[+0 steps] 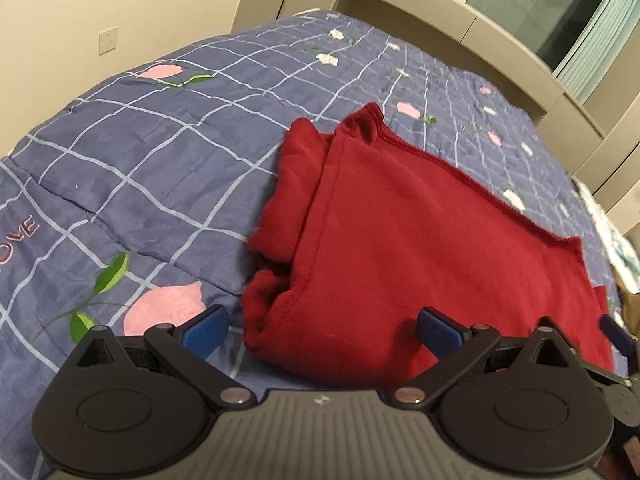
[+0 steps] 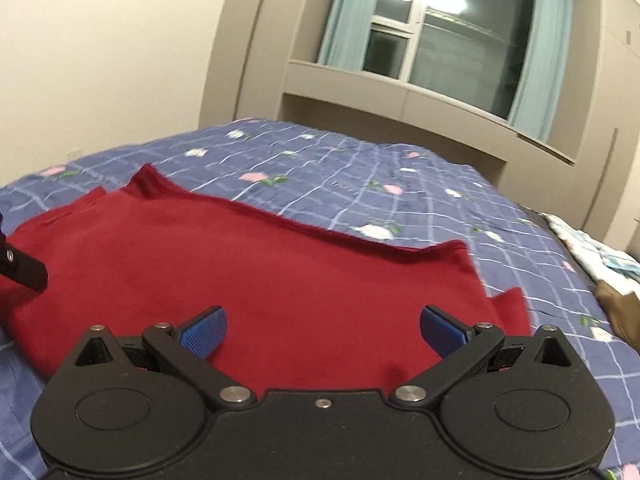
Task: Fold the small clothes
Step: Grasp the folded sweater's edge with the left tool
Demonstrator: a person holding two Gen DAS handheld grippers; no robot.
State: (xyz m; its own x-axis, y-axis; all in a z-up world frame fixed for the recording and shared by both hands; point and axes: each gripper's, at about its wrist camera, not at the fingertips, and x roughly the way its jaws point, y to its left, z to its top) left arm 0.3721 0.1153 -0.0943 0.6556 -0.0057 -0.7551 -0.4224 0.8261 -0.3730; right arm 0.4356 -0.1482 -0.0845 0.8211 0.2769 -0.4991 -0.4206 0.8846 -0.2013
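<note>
A dark red garment [image 1: 400, 232] lies folded on the bed, its left side doubled over in layers. In the right wrist view the red garment [image 2: 240, 264] spreads flat, wide across the quilt. My left gripper [image 1: 322, 328] is open just above the garment's near edge, nothing between its blue pads. My right gripper [image 2: 323, 332] is open too, hovering over the cloth's near right part. A tip of the right gripper [image 1: 616, 334] shows at the right edge of the left wrist view. Part of the left gripper [image 2: 22, 268] shows at the left edge of the right wrist view.
A blue checked quilt [image 1: 160, 152] with pink flowers covers the bed. Beige built-in shelving [image 2: 400, 92] and a window with pale green curtains [image 2: 452, 28] stand behind it. Printed bedding and a brown item [image 2: 620, 312] lie at the bed's right side.
</note>
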